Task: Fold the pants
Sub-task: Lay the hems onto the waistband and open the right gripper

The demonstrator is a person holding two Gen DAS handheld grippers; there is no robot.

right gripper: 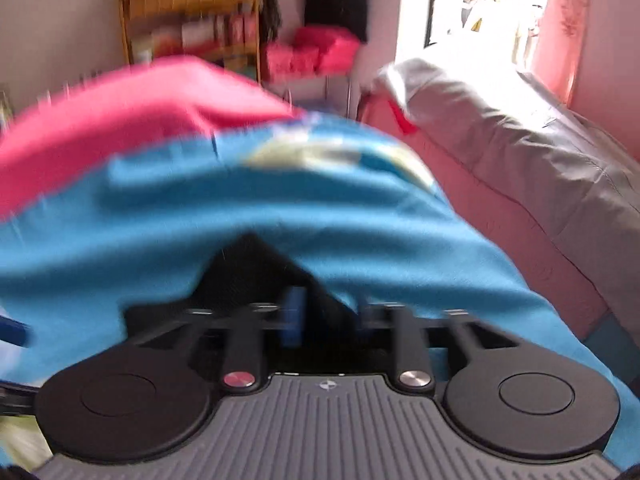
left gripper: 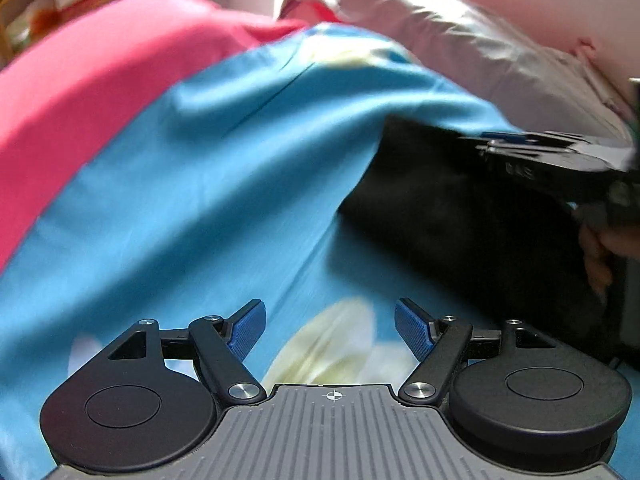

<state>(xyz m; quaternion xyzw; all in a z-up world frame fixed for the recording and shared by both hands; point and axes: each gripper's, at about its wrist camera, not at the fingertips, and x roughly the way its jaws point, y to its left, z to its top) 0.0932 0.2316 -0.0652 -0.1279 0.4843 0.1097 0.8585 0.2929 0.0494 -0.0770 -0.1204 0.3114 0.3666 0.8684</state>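
Observation:
The black pants (left gripper: 460,216) lie on a blue flowered bedsheet (left gripper: 208,184) at the right of the left wrist view. My left gripper (left gripper: 330,330) is open and empty, low over the sheet, left of the pants. My right gripper (left gripper: 532,148) shows there from the side, over the pants' far edge. In the blurred right wrist view the right gripper (right gripper: 316,312) is closed on a corner of the black pants (right gripper: 256,264), which rises between its blue pads (right gripper: 294,316).
A pink blanket (left gripper: 80,88) lies on the left of the bed. A grey quilt (right gripper: 520,152) is piled at the right. A wooden shelf (right gripper: 188,20) and pink boxes (right gripper: 312,52) stand by the far wall.

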